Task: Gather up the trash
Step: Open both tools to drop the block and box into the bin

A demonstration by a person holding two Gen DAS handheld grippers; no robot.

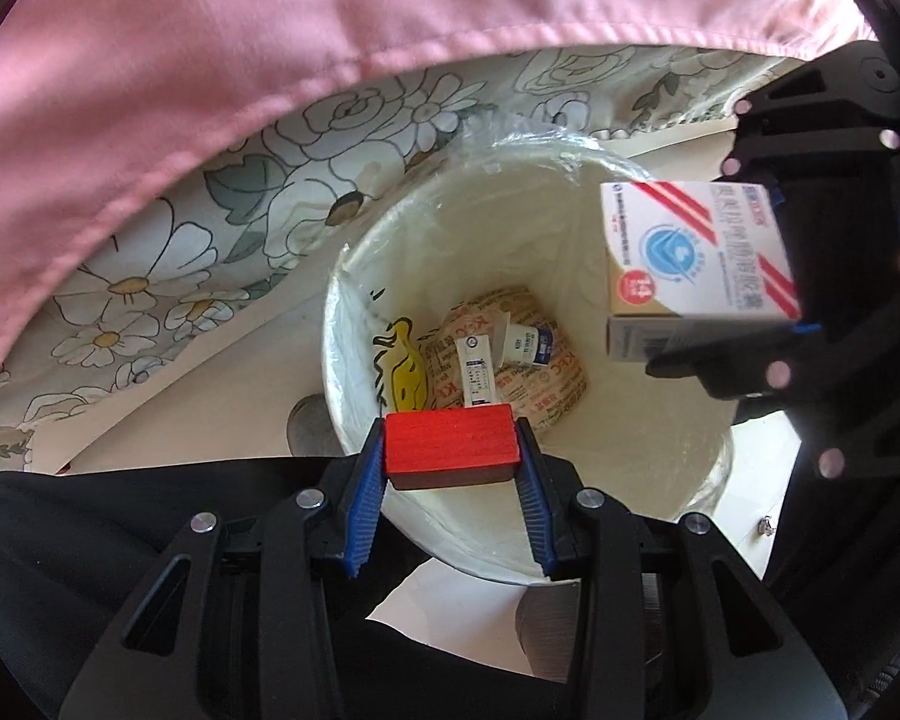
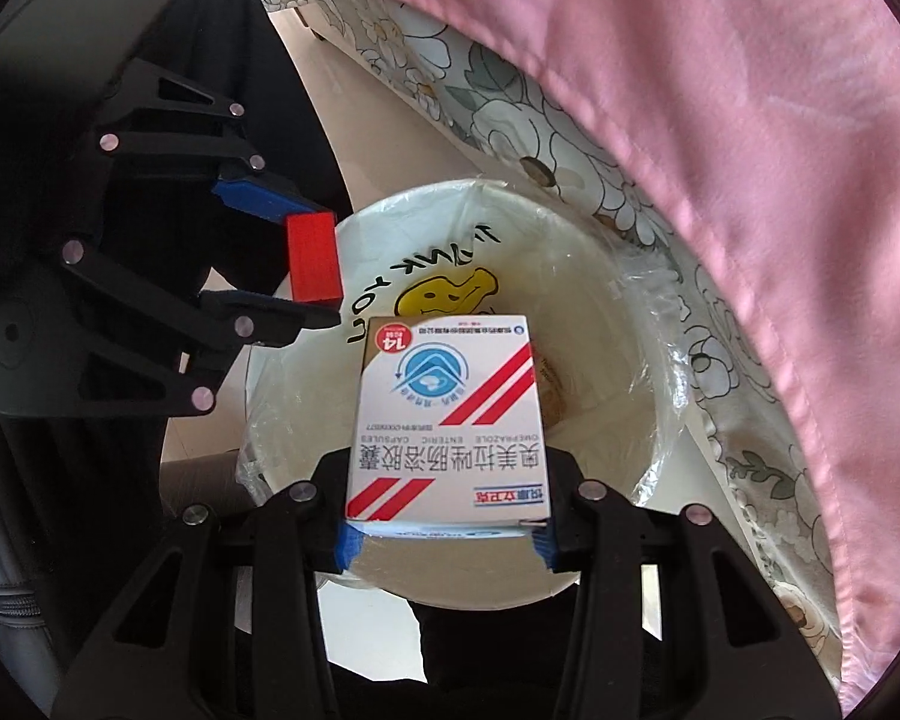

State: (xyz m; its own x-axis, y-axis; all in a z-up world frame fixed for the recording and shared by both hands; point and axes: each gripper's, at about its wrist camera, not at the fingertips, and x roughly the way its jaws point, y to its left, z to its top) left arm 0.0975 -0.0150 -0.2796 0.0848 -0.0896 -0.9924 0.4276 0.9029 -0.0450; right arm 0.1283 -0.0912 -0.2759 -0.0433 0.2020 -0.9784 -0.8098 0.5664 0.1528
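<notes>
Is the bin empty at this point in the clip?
No. The left wrist view shows the bin already holding printed paper packaging and a small white box at the bottom.

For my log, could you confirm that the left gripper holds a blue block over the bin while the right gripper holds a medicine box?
Not quite: the block is red, not blue, as the left wrist view shows. The left gripper does hold it over the bin, and the right gripper holds the medicine box.
</notes>
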